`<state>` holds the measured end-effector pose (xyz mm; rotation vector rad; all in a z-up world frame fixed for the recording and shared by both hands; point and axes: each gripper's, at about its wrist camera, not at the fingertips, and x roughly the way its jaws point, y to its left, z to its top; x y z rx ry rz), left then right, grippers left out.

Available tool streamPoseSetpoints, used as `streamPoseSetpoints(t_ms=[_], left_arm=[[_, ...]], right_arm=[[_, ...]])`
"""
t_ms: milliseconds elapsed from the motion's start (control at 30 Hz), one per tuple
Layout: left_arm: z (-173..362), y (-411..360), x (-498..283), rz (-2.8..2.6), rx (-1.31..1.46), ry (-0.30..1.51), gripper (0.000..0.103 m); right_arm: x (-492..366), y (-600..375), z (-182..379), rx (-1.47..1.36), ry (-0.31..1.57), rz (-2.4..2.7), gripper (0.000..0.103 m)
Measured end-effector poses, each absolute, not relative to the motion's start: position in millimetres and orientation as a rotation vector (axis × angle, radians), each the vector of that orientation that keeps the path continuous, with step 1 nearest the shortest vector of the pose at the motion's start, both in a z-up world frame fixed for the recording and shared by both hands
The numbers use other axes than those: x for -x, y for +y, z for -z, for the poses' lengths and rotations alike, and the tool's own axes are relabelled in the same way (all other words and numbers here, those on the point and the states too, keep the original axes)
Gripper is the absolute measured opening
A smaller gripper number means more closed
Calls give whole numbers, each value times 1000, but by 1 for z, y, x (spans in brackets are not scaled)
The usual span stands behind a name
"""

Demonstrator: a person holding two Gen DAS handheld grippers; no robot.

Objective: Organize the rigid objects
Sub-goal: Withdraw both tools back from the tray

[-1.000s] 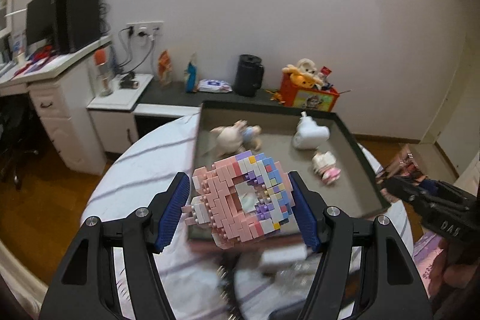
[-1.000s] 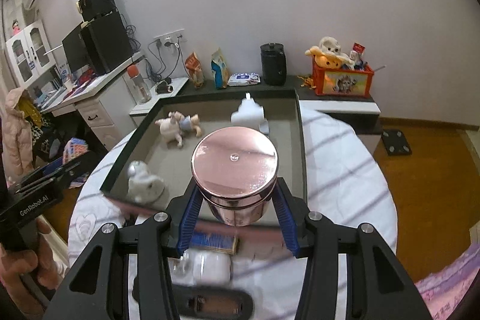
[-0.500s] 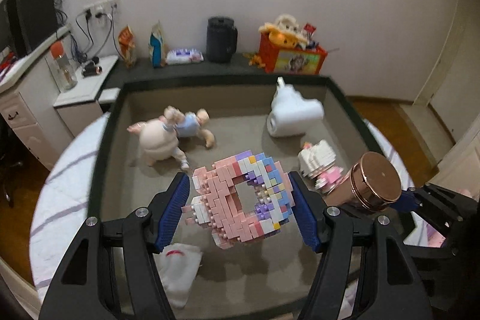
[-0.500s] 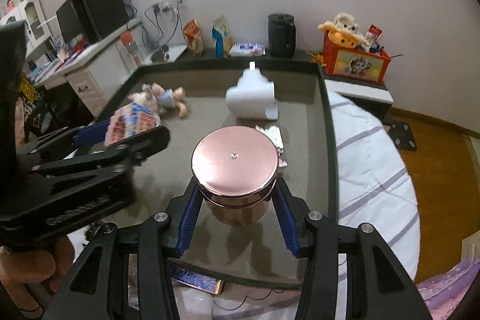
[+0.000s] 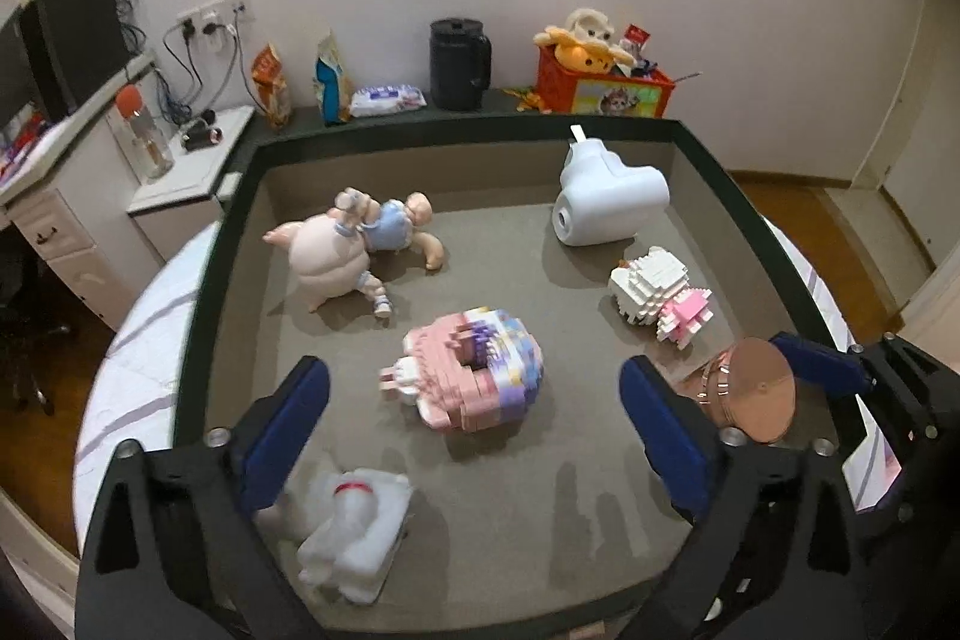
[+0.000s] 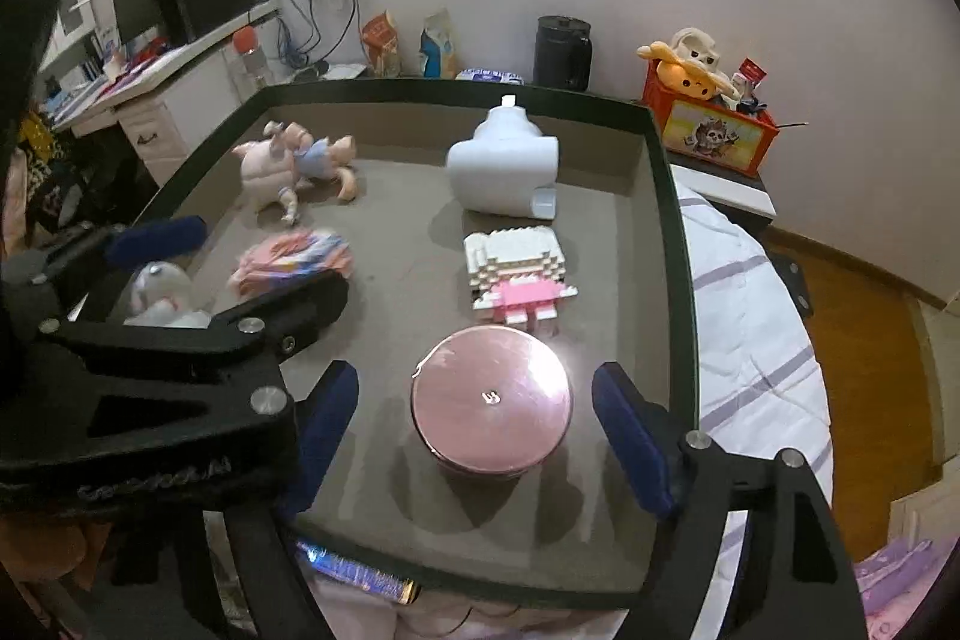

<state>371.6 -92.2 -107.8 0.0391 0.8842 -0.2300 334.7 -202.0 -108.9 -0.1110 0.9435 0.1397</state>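
A dark tray (image 5: 207,292) with a grey floor holds the objects. The pink and purple brick model (image 5: 471,376) lies on the tray floor between the spread fingers of my open left gripper (image 5: 474,394); it also shows in the right wrist view (image 6: 294,262). The rose-gold round tin (image 6: 492,400) stands on the tray floor between the spread fingers of my open right gripper (image 6: 477,427); it also shows in the left wrist view (image 5: 750,388). A white and pink brick figure (image 6: 516,274), a white device (image 6: 507,166), a pig doll (image 5: 354,244) and a small white figure (image 5: 354,526) also lie in the tray.
The tray (image 6: 672,232) rests on a round table with a striped white cloth (image 6: 750,316). A phone (image 6: 354,568) lies under the tray's near edge. Behind stand a black kettle (image 5: 459,64), snack bags, an orange toy box (image 5: 600,85) and a white desk (image 5: 66,196).
Both grippers have come down into the tray and opened. The brick model and the rose-gold tin have left the fingers and now rest on the tray floor.
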Motion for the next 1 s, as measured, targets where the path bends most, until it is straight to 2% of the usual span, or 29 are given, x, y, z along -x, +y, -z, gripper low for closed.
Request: streamPoseSetpoints(t_ms=[267,367,400,800,1000], left_arm=[[74,-68,-327,210,-6,810,102],[58,-55,-297,198,19,767,102],[53,-50,-289,196,31,757,103],[-1,12,-179,123,125,621,103],[-8,26,-142,69,119,590,103]], right_arm=[[-305,-211,87,29,915,-118,88],[-286,-217,76,-38,898,-130,96],[-278,-218,71,-56,885,-136,103],[-191,-206,5,-60,709,-99,103],[-159,-195,-15,-39,664,-99,103]])
